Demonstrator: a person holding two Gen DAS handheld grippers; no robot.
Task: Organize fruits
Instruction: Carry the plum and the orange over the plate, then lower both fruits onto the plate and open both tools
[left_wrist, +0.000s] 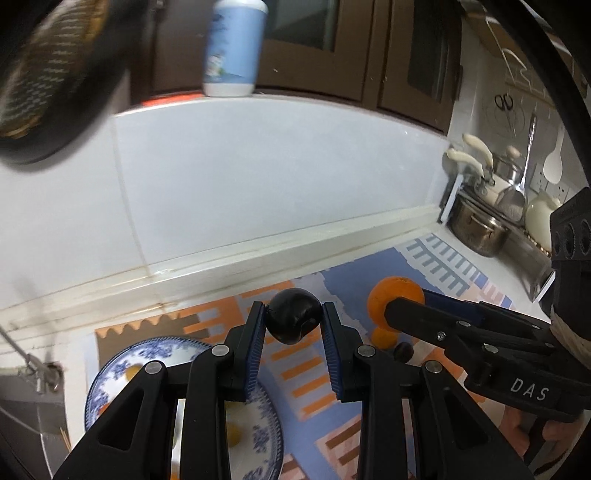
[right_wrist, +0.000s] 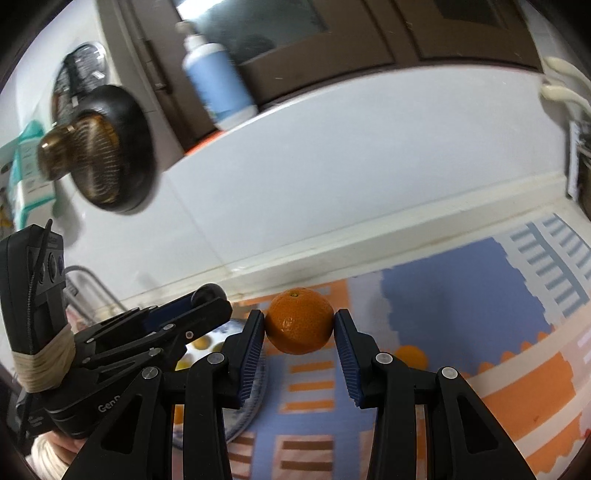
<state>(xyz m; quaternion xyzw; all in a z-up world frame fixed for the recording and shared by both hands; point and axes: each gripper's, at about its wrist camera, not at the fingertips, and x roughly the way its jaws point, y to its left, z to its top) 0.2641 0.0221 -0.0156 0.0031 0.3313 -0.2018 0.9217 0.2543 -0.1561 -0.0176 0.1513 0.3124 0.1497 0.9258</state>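
gripping a dark plum (left_wrist: 293, 320) between the left gripper (left_wrist: 293, 325) pads, raised above the mat, with the blue-patterned plate (left_wrist: 110, 373) nearest, below and left. clamping an orange (right_wrist: 299, 320) in the right gripper (right_wrist: 300, 332), farther right of the plate. likely plate-bound; left closer. loose small orange (right_wrist: 410, 355) beyond, right of the plate.
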